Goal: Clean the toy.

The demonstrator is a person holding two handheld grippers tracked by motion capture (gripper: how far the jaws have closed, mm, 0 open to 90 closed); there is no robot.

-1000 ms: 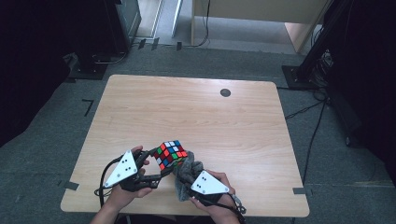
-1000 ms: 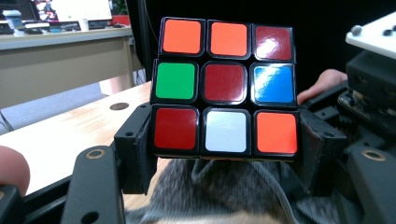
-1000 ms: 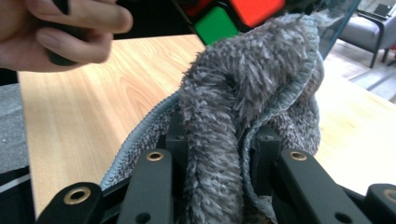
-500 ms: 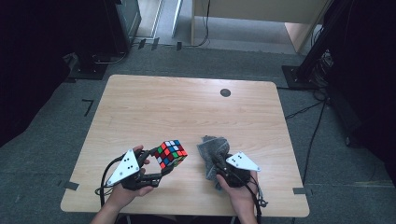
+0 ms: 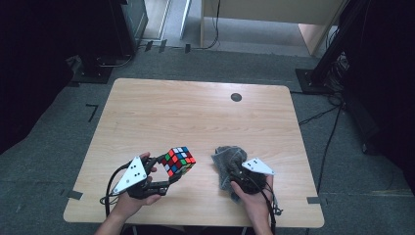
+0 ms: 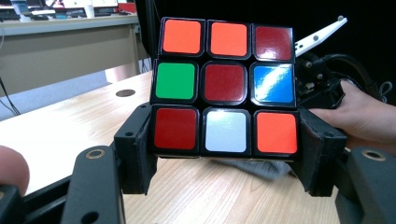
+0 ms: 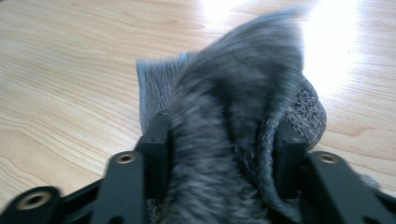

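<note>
**Rubik's cube clamped in one gripper, grey cloth bunched in the other**

Rubik's cube (image 5: 178, 161) is sitting squeezed between the jaws of the left gripper (image 5: 169, 177), held up off the wooden table (image 5: 195, 112) near its front edge, tilted a bit. The jaws are pressing on the cube's bottom layer from both sides, so that's a firm grip.

Over on the other side, the right gripper (image 5: 234, 171) is sitting well apart from the cube with a grey cloth (image 5: 228, 157) bunched between its jaws. Those jaws have just been opening, and the cloth is sitting between them; whether the pads are pressing on it I honestly can't tell. The cloth is resting on the table.

No containers anywhere, nothing is holding anything except the grippers.

What each view is giving you: the left gripper view is showing the cube's (image 6: 226, 88) near face up close: orange, orange, dark red on top, green, dark red, blue in the middle, red, white, orange at the bottom. The right gripper view is showing the cloth (image 7: 233, 107) as fuzzy knit fabric, blurred, standing up between the black jaws. The high view is showing a small dark round spot (image 5: 236, 97) near the table's far edge.
</note>
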